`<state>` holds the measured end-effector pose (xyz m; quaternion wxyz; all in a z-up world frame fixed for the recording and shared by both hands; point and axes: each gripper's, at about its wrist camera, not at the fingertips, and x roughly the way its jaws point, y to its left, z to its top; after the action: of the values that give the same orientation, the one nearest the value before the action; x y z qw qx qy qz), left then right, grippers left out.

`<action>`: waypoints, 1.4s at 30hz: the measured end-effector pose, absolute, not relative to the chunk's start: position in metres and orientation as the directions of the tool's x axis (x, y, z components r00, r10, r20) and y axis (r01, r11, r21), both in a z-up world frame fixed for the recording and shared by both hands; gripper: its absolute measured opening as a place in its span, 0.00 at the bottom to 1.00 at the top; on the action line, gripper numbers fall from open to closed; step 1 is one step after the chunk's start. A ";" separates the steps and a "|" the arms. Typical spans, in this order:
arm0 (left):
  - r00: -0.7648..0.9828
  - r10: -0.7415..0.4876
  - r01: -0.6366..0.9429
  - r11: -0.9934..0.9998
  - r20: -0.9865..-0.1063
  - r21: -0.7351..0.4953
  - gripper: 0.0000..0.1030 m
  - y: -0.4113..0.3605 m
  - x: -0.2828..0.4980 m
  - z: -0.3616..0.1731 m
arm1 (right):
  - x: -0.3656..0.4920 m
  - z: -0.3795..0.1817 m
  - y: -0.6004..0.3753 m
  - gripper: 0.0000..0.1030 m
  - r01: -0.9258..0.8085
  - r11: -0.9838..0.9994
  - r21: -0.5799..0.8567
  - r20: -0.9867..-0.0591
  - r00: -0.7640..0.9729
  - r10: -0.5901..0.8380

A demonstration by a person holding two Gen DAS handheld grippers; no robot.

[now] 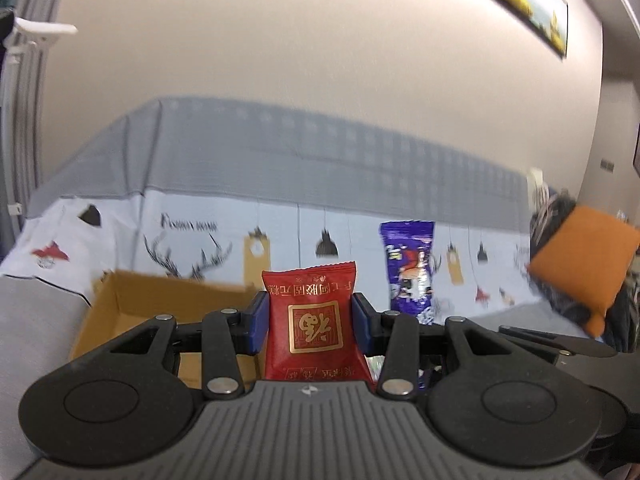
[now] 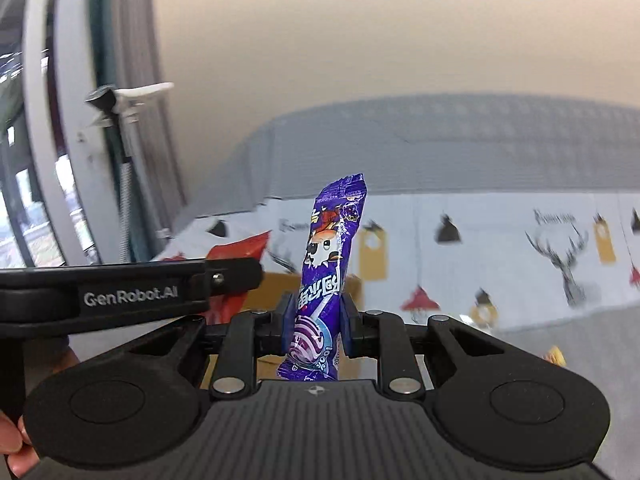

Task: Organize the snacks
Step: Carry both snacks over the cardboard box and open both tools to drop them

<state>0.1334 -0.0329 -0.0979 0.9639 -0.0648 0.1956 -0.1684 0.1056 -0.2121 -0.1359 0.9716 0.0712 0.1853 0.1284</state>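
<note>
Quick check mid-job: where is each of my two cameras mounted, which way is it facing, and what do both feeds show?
Left wrist: sits on the left gripper, facing the sofa; clamps a red snack packet.
Right wrist: sits on the right gripper, facing the same sofa; clamps a purple snack packet; fingertips show bottom left.
Shared: cardboard box, both packets, patterned sofa cover.

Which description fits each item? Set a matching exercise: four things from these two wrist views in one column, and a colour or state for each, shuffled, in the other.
Things:
1. red snack packet
2. purple snack packet
3. cardboard box
4. cushion

Descriptions:
A. orange, on the sofa
B. clamped in the right gripper
C. open-topped, brown
D. clamped in the left gripper

Pairs: 1-D, 2-B, 3-C, 4-A
</note>
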 end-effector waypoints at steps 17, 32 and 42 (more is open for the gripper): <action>0.837 -0.298 0.173 0.940 -0.459 -0.295 0.46 0.036 0.197 -0.175 | 0.166 -0.161 -0.141 0.23 -0.296 0.947 0.126 -0.505 0.802 0.318; 0.719 -0.236 0.093 0.965 -0.654 -0.246 0.46 0.081 0.261 -0.282 | 0.243 -0.260 -0.110 0.23 -0.296 0.943 0.152 -0.693 0.648 0.316; 0.649 -0.184 0.038 0.977 -0.739 -0.210 0.46 0.092 0.281 -0.316 | 0.268 -0.310 -0.076 0.23 -0.365 0.917 0.161 -0.774 0.530 0.347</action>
<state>0.2813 0.0917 -0.3159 0.9036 -0.0881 0.4146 -0.0612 0.2682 -0.0765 -0.3102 0.8746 -0.0104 0.4400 0.2035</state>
